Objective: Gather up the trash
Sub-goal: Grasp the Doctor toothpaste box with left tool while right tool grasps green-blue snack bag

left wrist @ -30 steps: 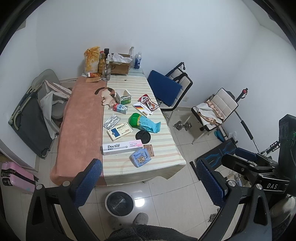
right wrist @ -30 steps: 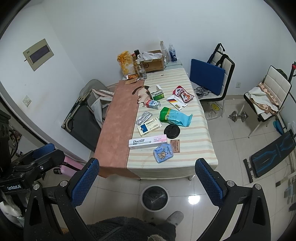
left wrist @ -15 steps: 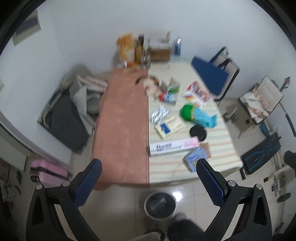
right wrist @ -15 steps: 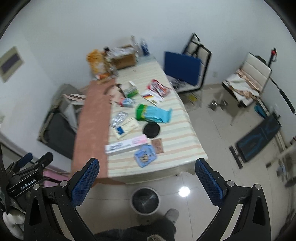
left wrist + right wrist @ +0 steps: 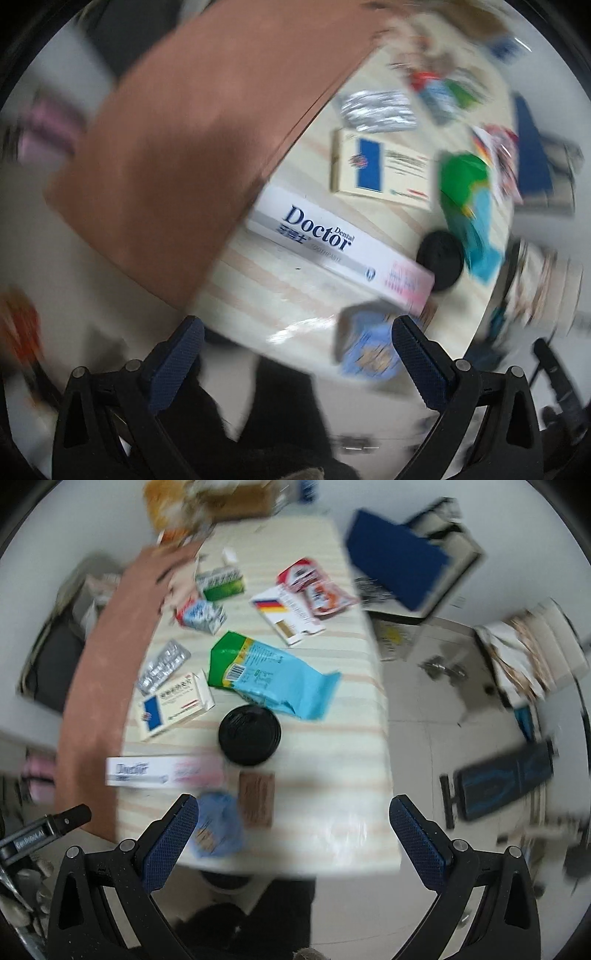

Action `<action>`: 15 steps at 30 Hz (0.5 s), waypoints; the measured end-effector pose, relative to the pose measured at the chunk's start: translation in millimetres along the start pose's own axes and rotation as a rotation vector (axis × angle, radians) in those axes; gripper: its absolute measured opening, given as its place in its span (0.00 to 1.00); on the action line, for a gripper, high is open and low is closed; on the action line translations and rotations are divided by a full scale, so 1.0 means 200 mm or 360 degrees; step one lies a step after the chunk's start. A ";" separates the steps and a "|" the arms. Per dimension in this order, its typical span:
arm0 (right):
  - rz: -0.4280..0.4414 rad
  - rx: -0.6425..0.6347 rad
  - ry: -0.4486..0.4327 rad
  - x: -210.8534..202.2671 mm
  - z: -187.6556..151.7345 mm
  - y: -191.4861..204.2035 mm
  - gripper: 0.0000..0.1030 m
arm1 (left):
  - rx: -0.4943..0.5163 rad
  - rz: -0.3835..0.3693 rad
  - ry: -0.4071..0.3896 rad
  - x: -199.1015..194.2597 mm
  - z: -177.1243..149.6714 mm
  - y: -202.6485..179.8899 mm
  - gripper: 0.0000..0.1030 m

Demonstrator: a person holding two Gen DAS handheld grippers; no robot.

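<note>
Trash covers the striped table (image 5: 332, 775): we see the white toothpaste box (image 5: 162, 771) along the near edge, a black lid (image 5: 249, 734) just right of it and a green-and-blue bag (image 5: 269, 675) farther back. Our left gripper (image 5: 295, 360) and right gripper (image 5: 290, 840) hang wide apart over the near edge, holding nothing.

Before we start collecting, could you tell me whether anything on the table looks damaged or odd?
The green and blue packet lies flat with its blue end torn open, near the black lid. A flattened carton lies unfolded beyond it. Nothing looks spilled.
</note>
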State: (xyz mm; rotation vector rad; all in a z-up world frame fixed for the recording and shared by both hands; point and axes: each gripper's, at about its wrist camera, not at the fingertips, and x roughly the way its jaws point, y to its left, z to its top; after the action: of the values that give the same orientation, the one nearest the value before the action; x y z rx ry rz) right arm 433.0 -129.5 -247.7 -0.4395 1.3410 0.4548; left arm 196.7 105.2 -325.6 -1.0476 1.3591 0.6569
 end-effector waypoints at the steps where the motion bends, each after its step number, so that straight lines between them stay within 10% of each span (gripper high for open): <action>1: 0.0003 -0.0078 0.0053 0.11 0.11 -0.01 1.00 | -0.0133 -0.0041 0.0052 0.07 0.02 0.01 1.00; 8: 0.0039 -0.0492 0.0257 0.54 0.51 0.04 1.00 | -0.0702 -0.0261 0.0172 0.35 0.13 0.00 0.97; 15: 0.0068 -0.0964 0.0369 0.77 0.66 0.27 1.00 | -0.0670 -0.0171 0.0111 0.35 0.22 -0.06 0.54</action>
State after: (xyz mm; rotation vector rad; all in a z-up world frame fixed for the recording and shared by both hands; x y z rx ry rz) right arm 538.1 -2.8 -378.3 -0.9878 1.4238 0.8718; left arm 238.3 125.5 -395.1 -1.4803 1.2409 0.8543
